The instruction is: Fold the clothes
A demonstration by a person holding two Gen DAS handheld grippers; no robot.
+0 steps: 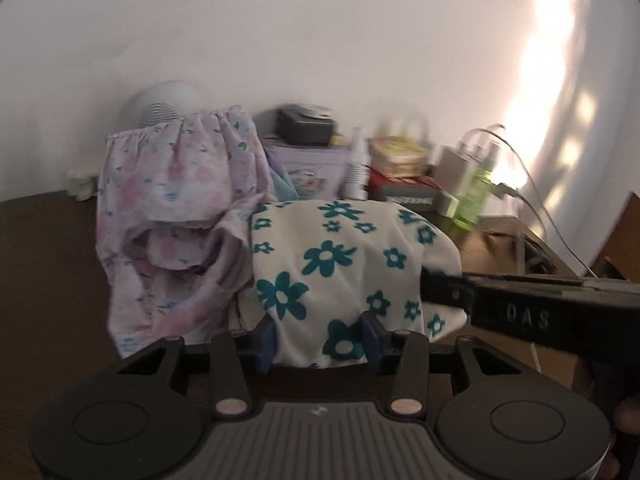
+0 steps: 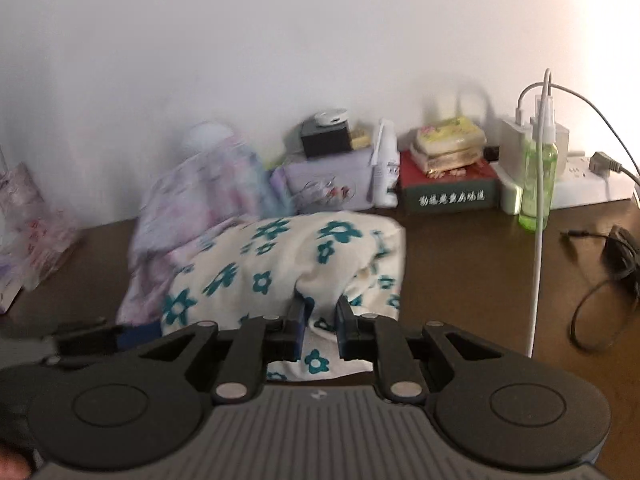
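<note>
Evidently both grippers pinch the near hem of the cream teal-flowered cloth (image 1: 332, 264) on the dark brown table (image 1: 48, 264), left gripper (image 1: 318, 340) leftward, right gripper (image 2: 320, 328) at its right corner, the garment stretching away toward the wall.

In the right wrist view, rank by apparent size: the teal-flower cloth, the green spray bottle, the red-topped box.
1. Teal-flower cloth, largest, though nearest the camera.
2. Red-topped box.
3. Green spray bottle, close to the box; order unsure.

Floral cloth (image 1: 340, 256) — right of pink garment (image 1: 176, 216)
</note>
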